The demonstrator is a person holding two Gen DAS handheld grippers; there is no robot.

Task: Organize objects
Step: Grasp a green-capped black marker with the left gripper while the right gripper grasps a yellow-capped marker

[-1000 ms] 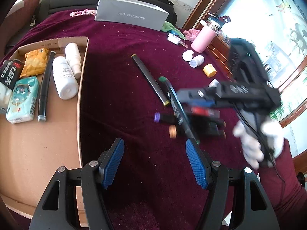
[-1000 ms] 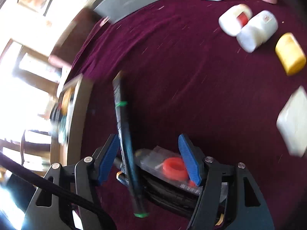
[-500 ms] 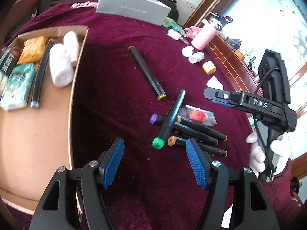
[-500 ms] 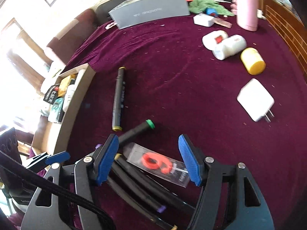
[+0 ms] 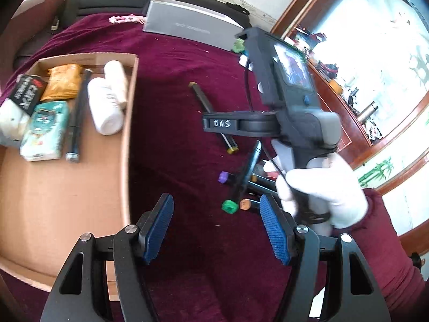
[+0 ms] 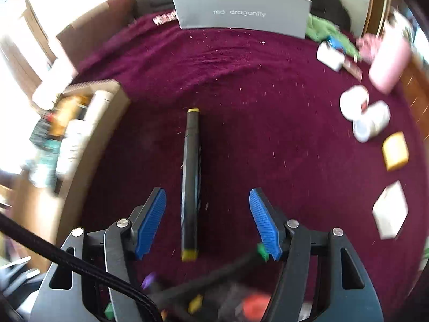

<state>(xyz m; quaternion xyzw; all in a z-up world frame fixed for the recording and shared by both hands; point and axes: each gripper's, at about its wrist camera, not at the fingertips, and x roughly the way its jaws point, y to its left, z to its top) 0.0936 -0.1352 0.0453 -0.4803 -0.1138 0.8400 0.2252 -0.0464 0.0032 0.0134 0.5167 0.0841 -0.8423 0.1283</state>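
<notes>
A black marker with yellow caps [image 6: 191,182] lies lengthwise on the maroon cloth [image 6: 268,139]. My right gripper [image 6: 207,222] hangs over its near half with the marker between the blue pads. The jaws are closing and neither pad touches it. A pile of markers sits just behind: a green-capped marker [image 5: 242,177], a purple cap [image 5: 223,177] and an orange cap [image 5: 245,204]. My left gripper [image 5: 215,228] is open and holds nothing, low over the cloth near that pile. A white-gloved hand [image 5: 321,187] carries the right gripper and hides part of the pile.
A cardboard tray [image 5: 67,201] on the left holds two white bottles, packets and a dark pen. A grey box [image 6: 241,13] stands at the back. On the right lie small white bottles [image 6: 372,120], a yellow block [image 6: 395,150], a white charger [image 6: 390,209] and a pink bottle [image 6: 388,61].
The right gripper swung away from the marker pile to the yellow-capped marker, which now lies between its pads. The green-capped marker lies on the pile. The left gripper stayed put.
</notes>
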